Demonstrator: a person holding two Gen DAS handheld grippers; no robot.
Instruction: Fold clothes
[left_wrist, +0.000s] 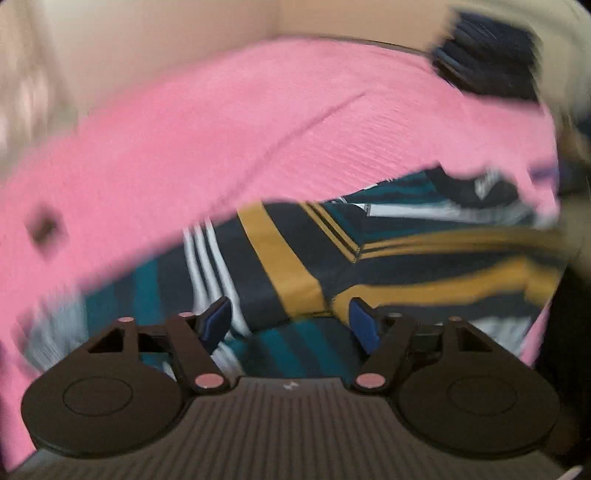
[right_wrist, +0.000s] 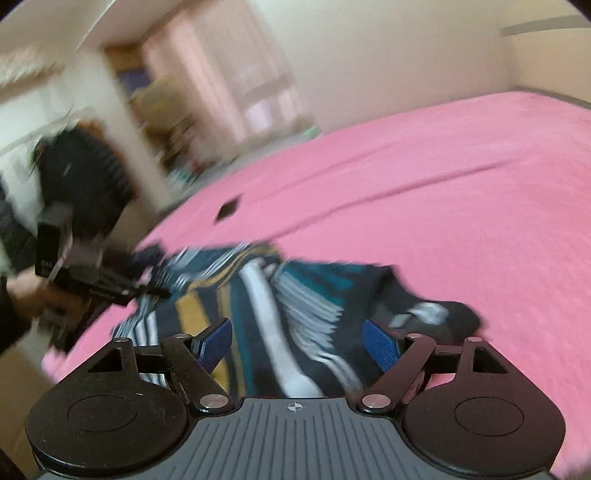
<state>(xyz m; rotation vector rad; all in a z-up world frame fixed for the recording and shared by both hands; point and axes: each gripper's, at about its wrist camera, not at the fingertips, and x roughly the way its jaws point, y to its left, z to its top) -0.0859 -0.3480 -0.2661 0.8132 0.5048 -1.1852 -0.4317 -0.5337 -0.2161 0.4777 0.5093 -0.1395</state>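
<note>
Striped garment (right_wrist: 280, 314) crumpled on pink bed (right_wrist: 461, 221), long axis running from left tool (right_wrist: 147, 291) across right tool (right_wrist: 297, 343), both tools' fingers apart.

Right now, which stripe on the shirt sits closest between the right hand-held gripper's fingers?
The broad white stripe on the striped shirt, running down between the open right hand-held gripper; the mustard stripe lies further left.

Open right tongs (right_wrist: 297, 338) over striped shirt (right_wrist: 280, 295).
</note>
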